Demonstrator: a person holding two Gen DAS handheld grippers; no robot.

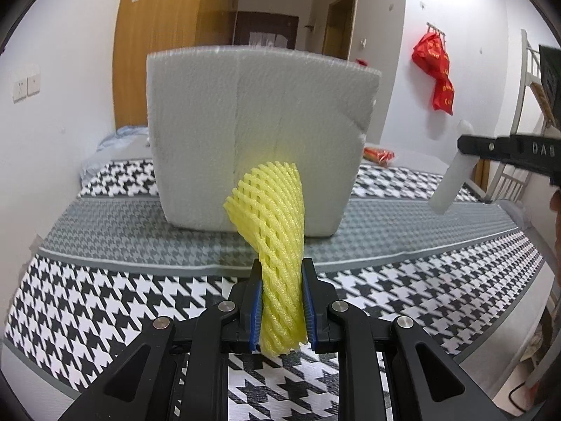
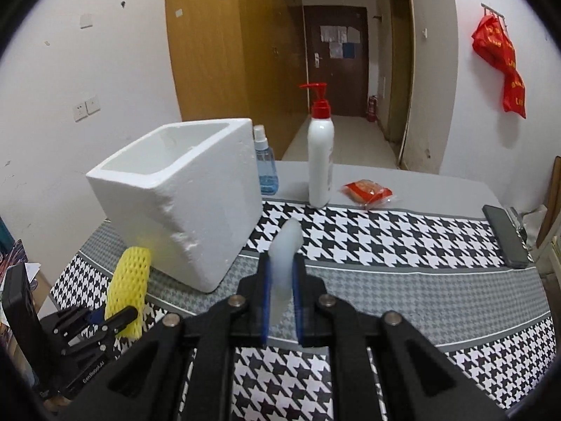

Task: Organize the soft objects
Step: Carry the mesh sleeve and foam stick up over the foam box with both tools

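Your left gripper (image 1: 282, 301) has its jaws clamped on the yellow foam mesh sleeve (image 1: 277, 231), upright, with the open white polystyrene box (image 1: 252, 133) dead ahead at twelve o'clock, nearer than your right gripper (image 2: 282, 298), clamped on a white foam strip (image 2: 285, 256).

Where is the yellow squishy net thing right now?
The yellow foam net is pinched upright in the left gripper, just in front of the white foam box; the right wrist view shows it low on the left, beside that box.

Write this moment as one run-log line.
left gripper: shut on yellow foam net | right gripper: shut on white foam piece | foam box: on table, empty side visible
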